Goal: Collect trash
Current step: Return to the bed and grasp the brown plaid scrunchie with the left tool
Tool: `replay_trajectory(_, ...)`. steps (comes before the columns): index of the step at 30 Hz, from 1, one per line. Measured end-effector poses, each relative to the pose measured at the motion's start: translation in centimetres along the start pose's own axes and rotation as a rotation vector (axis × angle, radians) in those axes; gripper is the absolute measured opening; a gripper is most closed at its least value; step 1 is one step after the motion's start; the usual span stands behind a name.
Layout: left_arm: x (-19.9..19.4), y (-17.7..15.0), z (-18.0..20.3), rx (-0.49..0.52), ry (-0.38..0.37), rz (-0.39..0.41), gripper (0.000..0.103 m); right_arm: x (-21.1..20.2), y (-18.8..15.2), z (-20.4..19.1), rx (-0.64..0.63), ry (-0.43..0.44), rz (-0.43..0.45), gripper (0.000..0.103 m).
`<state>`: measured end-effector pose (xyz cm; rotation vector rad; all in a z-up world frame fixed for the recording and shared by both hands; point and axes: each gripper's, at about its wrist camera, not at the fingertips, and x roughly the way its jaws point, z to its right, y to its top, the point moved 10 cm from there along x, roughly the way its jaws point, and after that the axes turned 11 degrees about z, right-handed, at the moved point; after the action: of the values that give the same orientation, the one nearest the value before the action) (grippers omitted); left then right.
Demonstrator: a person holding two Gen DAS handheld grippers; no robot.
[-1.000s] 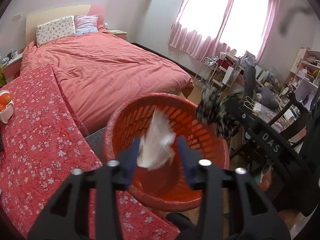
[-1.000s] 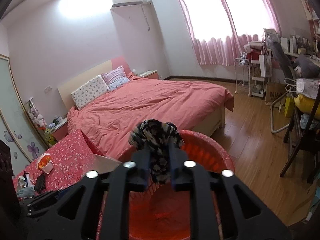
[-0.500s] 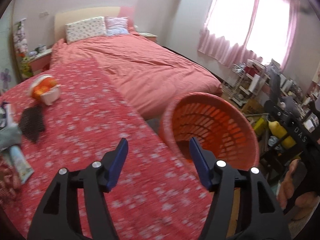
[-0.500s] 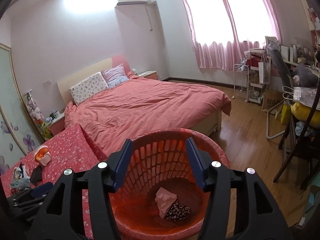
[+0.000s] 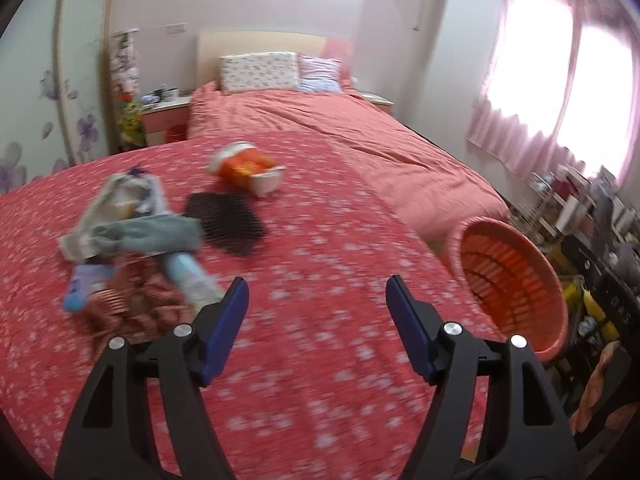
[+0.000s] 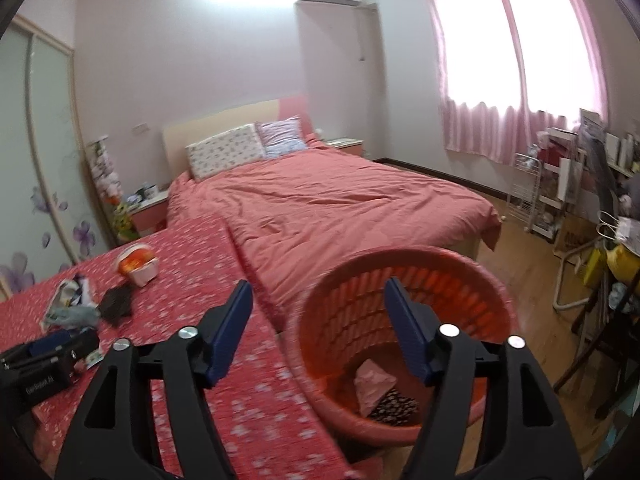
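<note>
Now that both scraps you carried lie in the orange basket, your left gripper and right gripper are opening, empty; remaining trash waits on the red cloth.

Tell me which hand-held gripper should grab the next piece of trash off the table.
Left. The left hand-held gripper, empty, jaws opening, faces the trash pile; the right hand-held gripper points into the basket.
</note>
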<state>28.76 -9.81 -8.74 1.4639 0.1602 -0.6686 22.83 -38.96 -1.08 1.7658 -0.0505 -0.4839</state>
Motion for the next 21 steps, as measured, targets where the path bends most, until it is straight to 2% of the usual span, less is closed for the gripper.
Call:
replay_trajectory(10, -3.5, -0.7, -10.0, -0.081, 0.158, 0.032, 0.070, -0.9, -2.5, -6.9, -0.070, 0.101, -0.045, 0.076)
replay_trajectory(14, -3.1, -1.7, -12.0, -0.092, 0.187, 0.005, 0.068, -1.2, -3.3, -8.8, -0.097, 0.131, -0.066, 0.076)
replay_trajectory(16, -2.6, -2.2, -12.4, -0.097, 0.186, -0.012, 0.061, -1.2, -3.8, -9.7, -0.108, 0.141, -0.074, 0.076)
replay_trajectory(21, -1.3, -2.9, -13.1, -0.115, 0.192, -0.037, 0.053, -1.4, -4.5, -11.2, -0.128, 0.157, -0.093, 0.076)
